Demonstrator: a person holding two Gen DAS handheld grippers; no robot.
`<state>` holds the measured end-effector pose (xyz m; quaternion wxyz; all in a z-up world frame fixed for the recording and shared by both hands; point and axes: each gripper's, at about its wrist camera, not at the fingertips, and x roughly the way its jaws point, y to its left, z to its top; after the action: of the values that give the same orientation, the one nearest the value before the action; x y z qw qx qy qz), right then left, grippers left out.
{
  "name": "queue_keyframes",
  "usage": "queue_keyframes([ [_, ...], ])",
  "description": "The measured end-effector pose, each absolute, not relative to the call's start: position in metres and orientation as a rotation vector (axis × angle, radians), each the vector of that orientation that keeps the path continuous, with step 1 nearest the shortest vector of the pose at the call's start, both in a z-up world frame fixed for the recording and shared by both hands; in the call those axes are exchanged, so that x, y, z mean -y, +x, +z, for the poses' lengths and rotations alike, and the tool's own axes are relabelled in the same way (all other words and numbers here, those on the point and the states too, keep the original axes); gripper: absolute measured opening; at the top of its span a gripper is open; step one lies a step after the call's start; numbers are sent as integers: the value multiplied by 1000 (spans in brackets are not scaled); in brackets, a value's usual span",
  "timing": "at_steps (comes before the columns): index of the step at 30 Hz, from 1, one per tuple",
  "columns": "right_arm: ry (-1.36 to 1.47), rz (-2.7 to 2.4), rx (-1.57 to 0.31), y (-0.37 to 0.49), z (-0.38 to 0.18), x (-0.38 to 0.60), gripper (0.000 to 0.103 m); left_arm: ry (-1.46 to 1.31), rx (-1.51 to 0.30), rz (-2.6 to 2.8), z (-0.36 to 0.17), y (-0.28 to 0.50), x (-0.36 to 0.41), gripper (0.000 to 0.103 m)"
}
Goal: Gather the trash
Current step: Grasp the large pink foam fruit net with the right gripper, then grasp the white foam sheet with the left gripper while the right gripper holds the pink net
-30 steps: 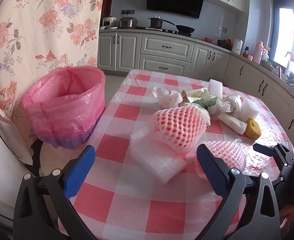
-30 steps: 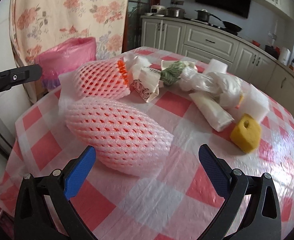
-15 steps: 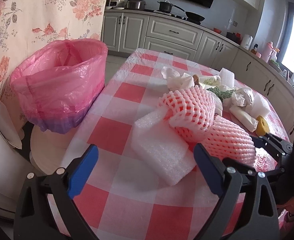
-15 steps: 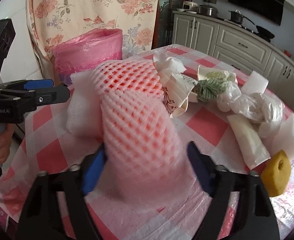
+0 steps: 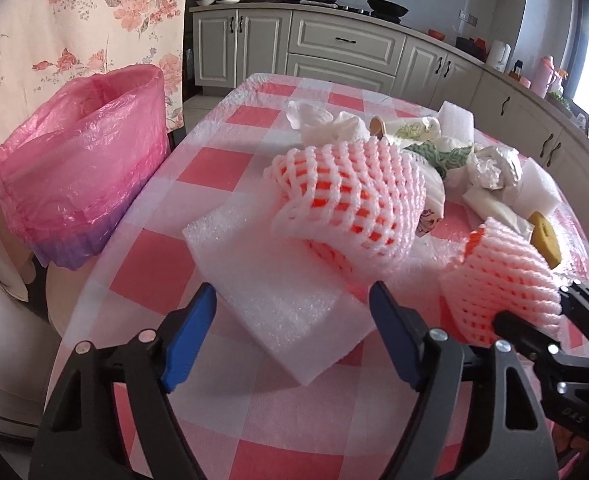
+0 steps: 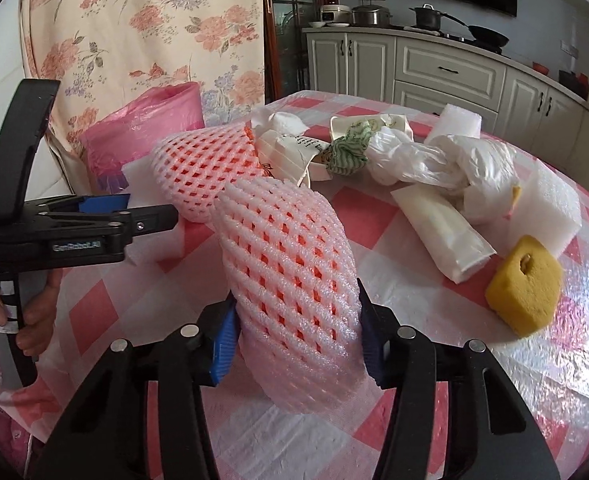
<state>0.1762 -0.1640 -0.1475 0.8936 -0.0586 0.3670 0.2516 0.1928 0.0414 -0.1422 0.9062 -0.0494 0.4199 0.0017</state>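
Note:
A white foam sheet [image 5: 270,280] lies on the pink checked tablecloth [image 5: 198,256]. Its near end sits between the blue pads of my left gripper [image 5: 292,332], whose jaws are closing and stand a little apart from it. A pink foam net [image 5: 350,196] rests on the sheet's far end. My right gripper [image 6: 296,340] is closing on a second pink foam net [image 6: 290,256], with both pads pressed into its sides and the net standing up from the table. The bin with a pink bag [image 5: 82,168] stands beyond the table's left edge.
Farther back on the table lie crumpled paper [image 5: 318,122], a white plastic bag [image 6: 446,160], a yellow sponge [image 6: 524,284], white foam blocks [image 6: 554,204] and a flat white packet [image 6: 442,228]. A flowered curtain [image 5: 74,32] hangs behind the bin, and kitchen cabinets [image 5: 342,48] line the back.
My left gripper came forward and down over the foam sheet and its jaws narrowed. My right gripper closed on the nearer foam net, which now stands upright between its pads.

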Motion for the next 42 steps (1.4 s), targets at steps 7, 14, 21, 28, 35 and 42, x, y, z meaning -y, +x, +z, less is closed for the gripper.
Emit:
queue_keyframes([
  [7, -89, 522, -761, 171, -148, 172, 51, -153, -866, 2, -140, 194, -44, 76],
  [14, -86, 524, -742, 164, -140, 169, 51, -106, -863, 76, -144, 196, -45, 78],
  [21, -87, 540, -716, 154, -138, 162, 51, -87, -830, 119, -143, 175, -60, 70],
  [28, -78, 516, -703, 150, -143, 157, 50, -58, -762, 120, -144, 163, -61, 60],
  [35, -68, 499, -685, 148, -144, 154, 50, -55, -675, 107, -147, 155, -62, 49],
  [42, -75, 497, -688, 150, -145, 141, 50, -72, -645, 107, -148, 147, -74, 45],
])
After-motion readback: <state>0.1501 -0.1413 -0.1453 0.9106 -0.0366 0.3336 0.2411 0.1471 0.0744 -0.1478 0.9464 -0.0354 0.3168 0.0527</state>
